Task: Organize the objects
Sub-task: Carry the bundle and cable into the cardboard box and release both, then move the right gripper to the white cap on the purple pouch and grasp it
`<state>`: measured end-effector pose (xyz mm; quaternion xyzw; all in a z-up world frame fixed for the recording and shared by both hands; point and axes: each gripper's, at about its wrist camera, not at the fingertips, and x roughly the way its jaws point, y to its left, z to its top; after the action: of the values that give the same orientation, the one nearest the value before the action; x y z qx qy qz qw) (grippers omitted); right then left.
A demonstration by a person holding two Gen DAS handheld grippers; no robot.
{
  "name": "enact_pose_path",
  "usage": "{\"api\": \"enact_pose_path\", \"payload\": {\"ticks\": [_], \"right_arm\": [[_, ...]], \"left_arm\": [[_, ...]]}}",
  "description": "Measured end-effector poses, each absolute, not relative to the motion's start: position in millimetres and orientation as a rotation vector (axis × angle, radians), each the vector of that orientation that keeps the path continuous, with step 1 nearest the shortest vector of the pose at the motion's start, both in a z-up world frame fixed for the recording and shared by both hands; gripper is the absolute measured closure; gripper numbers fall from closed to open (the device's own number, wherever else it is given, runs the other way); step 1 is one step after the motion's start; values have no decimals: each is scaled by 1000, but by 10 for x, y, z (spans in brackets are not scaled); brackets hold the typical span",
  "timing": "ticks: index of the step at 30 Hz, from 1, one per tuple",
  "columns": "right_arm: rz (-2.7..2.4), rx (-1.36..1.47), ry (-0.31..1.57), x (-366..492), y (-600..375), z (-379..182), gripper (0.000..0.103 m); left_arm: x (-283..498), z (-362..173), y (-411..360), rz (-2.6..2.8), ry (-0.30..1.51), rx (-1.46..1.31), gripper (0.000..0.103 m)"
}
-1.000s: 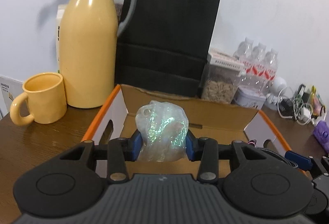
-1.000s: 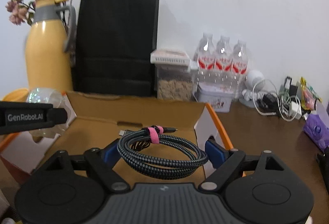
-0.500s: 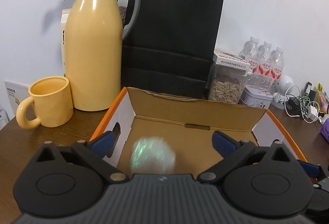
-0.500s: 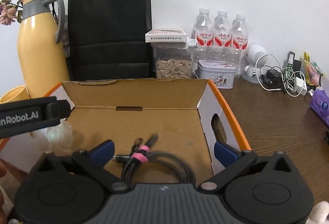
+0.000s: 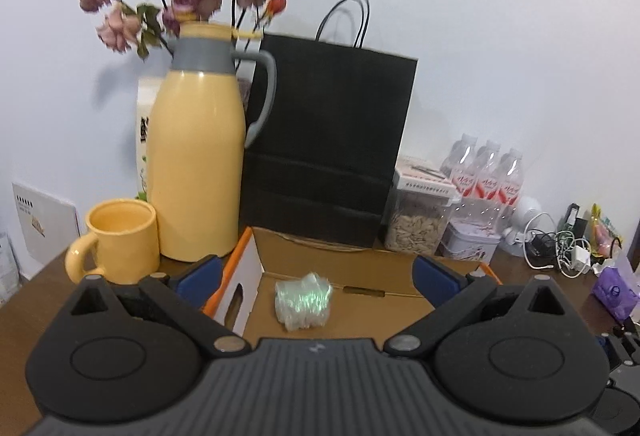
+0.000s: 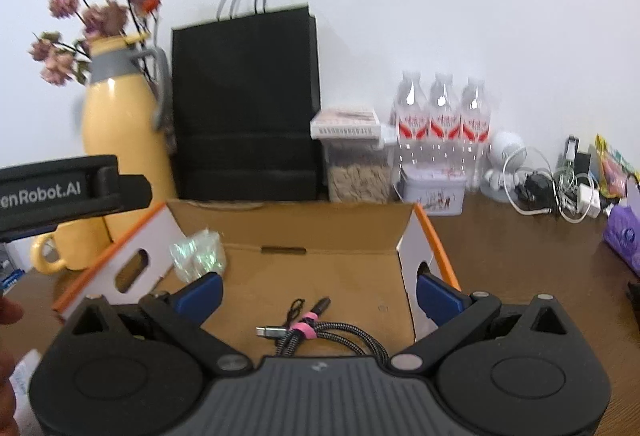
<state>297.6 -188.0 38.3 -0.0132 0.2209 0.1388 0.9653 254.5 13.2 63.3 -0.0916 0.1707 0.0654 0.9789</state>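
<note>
My left claw (image 5: 316, 270) stands released, its blue pads spread wide with nothing between them; the jaws have just been opening. The crumpled shiny plastic wad (image 5: 303, 300) lies on the floor of the open cardboard box (image 5: 360, 268), near the box's left wall, clear of both pads. My right claw (image 6: 318, 288) is likewise released, its jaws having just been opening, and the braided cable coil (image 6: 320, 336) with its pink tie lies on the box floor at the near edge, between the pads but touching neither. In the right wrist view the wad sits in the far left corner of the box, well apart from the cable, and the black body of the left tool enters from the left edge. The box rests on a brown wooden table (image 6: 520, 256). Behind it, from left to right, stand a yellow mug (image 5: 120, 240), a tall yellow jug (image 5: 198, 164) with dried flowers (image 5: 180, 4) behind it, a black paper bag (image 5: 328, 140), a clear jar of seeds (image 5: 420, 220), a small tin (image 6: 434, 192), three water bottles (image 6: 442, 116) and a tangle of chargers (image 6: 560, 188). A purple packet (image 6: 624, 236) lies at the far right.
</note>
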Motion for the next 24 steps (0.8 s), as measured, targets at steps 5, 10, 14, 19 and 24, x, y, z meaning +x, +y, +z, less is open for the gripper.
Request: {"api": "enact_pose_path", "payload": {"ticks": [5,10,14,19,24], "right_arm": [[295,-58,409,2682,-1955,493,0],[306,-77,385,2354,-2074,583,0],[323,-93,378,2072,-2181,623,0],[342,-108,375,1755,-2330,619,0],[347,-130,386,1484,-2468,551,0]], "left_arm": [[2236,739,138,129,335,-186,0],[1889,818,139,118,328,-183,0],[1622,840,157,115,329,-192,0],[1302,804,207,114,339,-200,0],[1025,719,246,118,359,-193,0]]}}
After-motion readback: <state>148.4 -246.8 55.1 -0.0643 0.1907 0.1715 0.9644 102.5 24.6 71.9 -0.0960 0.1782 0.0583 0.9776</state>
